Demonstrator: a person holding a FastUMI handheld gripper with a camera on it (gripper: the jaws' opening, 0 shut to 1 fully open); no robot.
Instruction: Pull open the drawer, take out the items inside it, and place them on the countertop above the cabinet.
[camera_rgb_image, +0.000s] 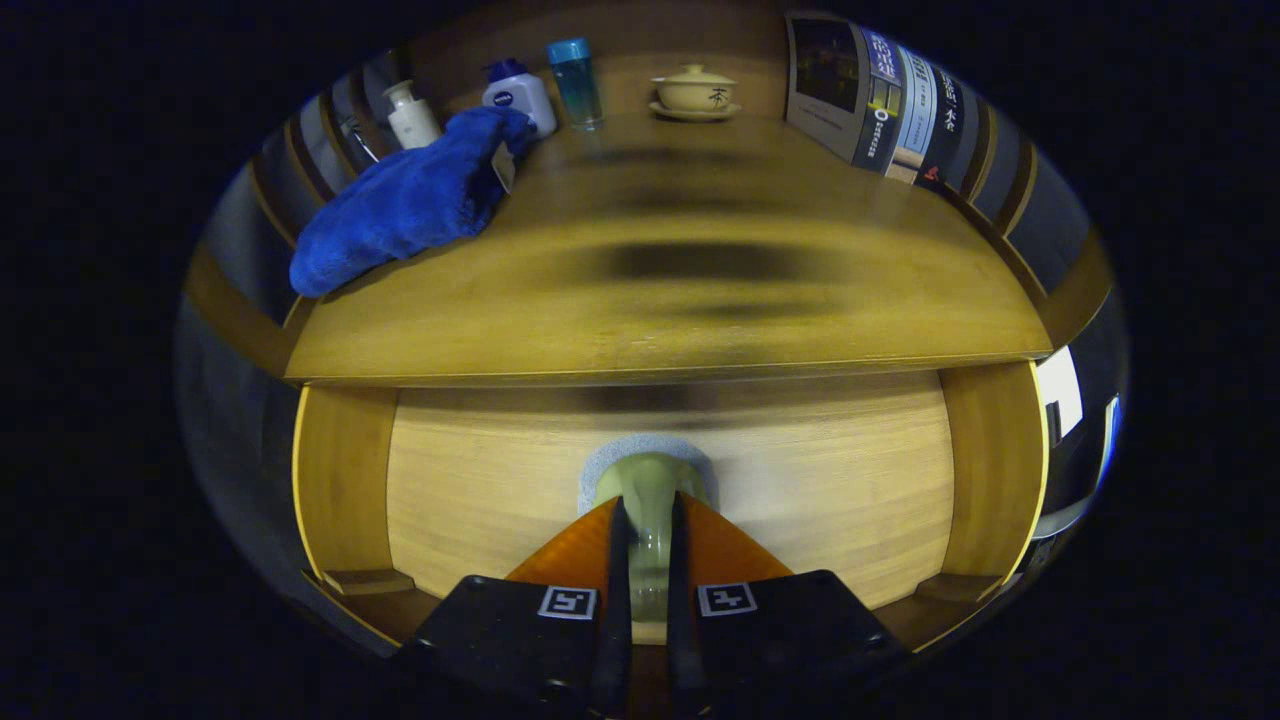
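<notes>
The wooden drawer (820, 500) stands pulled open below the countertop (760, 310). My gripper (648, 512) is inside the drawer, shut on a pale green item (648, 480) with a grey layer on its far end, perhaps a sponge. The item sits narrowly between the two fingers and sticks out just ahead of them, over the drawer's bare wooden floor. Whether it rests on the floor or is lifted I cannot tell. The fingers hide its near part.
On the countertop lie a blue towel (410, 200), two white lotion bottles (412, 115) (520, 92), a teal bottle (575, 82), a lidded tea bowl on a saucer (694, 92) and an upright booklet (880, 95). Drawer side walls (340, 480) (995, 470) flank the gripper.
</notes>
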